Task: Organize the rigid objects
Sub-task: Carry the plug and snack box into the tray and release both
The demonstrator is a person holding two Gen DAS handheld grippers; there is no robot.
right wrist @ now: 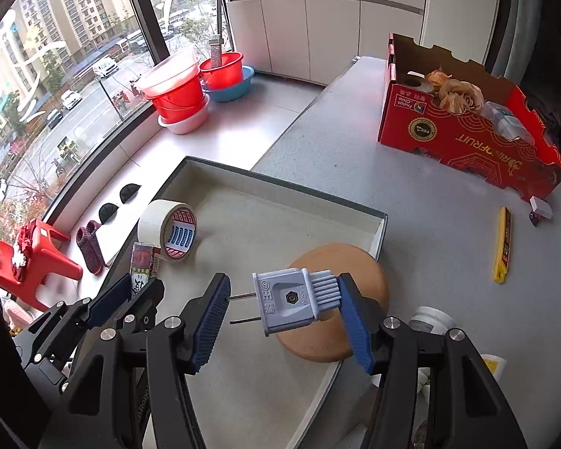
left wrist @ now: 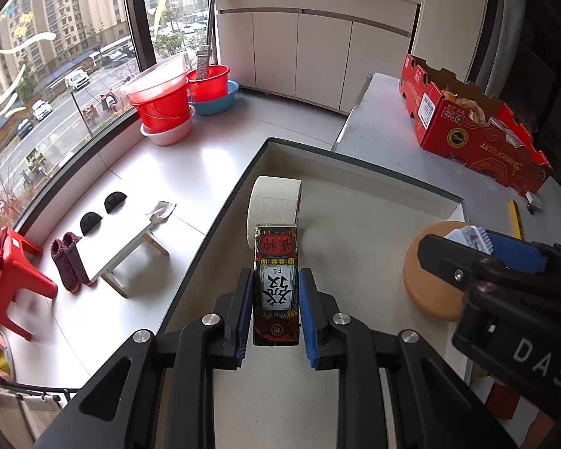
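tape roll (left wrist: 273,202) just beyond gripped box (left wrist: 276,284)

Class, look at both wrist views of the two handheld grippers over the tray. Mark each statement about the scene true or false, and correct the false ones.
1. The left gripper is shut on a small printed red-and-black box. True.
2. The right gripper holds a yellow utility knife. False: it holds a pale blue two-pin electrical plug; the yellow utility knife lies on the grey countertop.
3. The roll of cream masking tape stands on edge inside the shallow grey tray. True.
4. The round cork coaster sits inside the red cardboard fruit box. False: it lies partly over the tray's edge, apart from the red cardboard fruit box.
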